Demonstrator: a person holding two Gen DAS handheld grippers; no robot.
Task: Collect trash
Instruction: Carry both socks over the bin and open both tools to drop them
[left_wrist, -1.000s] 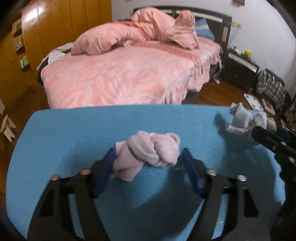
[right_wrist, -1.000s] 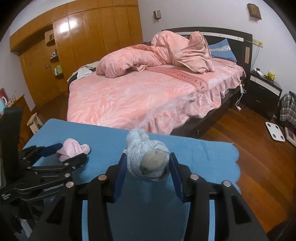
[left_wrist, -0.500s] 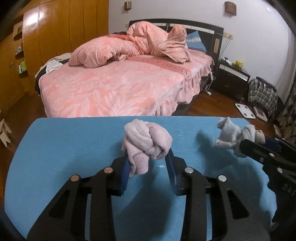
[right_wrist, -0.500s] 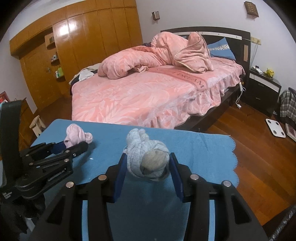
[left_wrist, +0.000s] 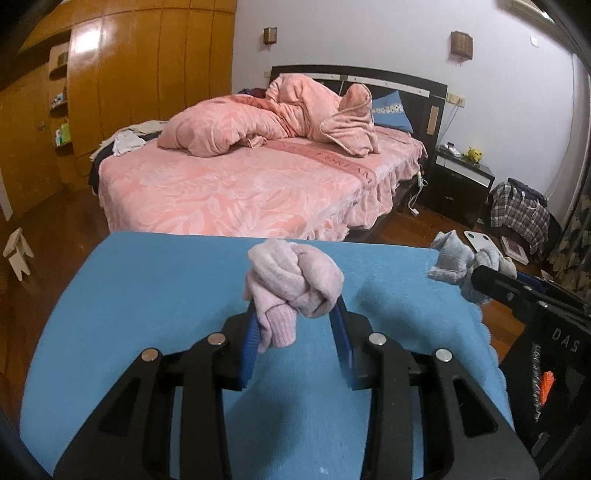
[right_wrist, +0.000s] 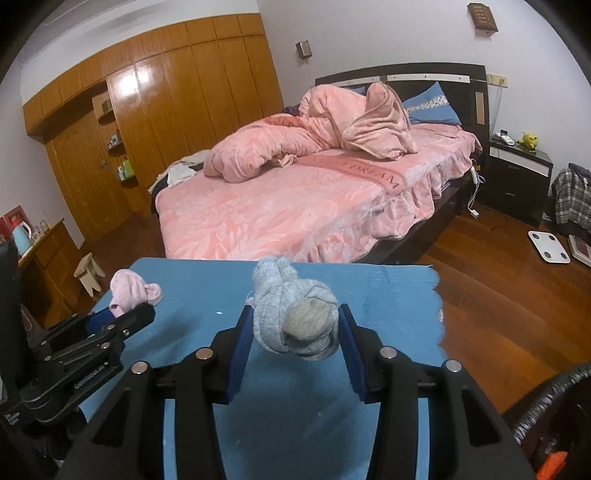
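Note:
My left gripper is shut on a knotted pink sock bundle and holds it above the blue cloth-covered table. My right gripper is shut on a knotted grey sock bundle, also held above the table. The right gripper and grey bundle show at the right in the left wrist view. The left gripper and pink bundle show at the left in the right wrist view.
A bed with pink covers stands just beyond the table. A nightstand, a scale and a pile of clothes are on the wooden floor to the right. A small stool stands at the left.
My left gripper closed on the pink bundle and both grippers rose with their bundles above the table; the view tilted up toward the room.

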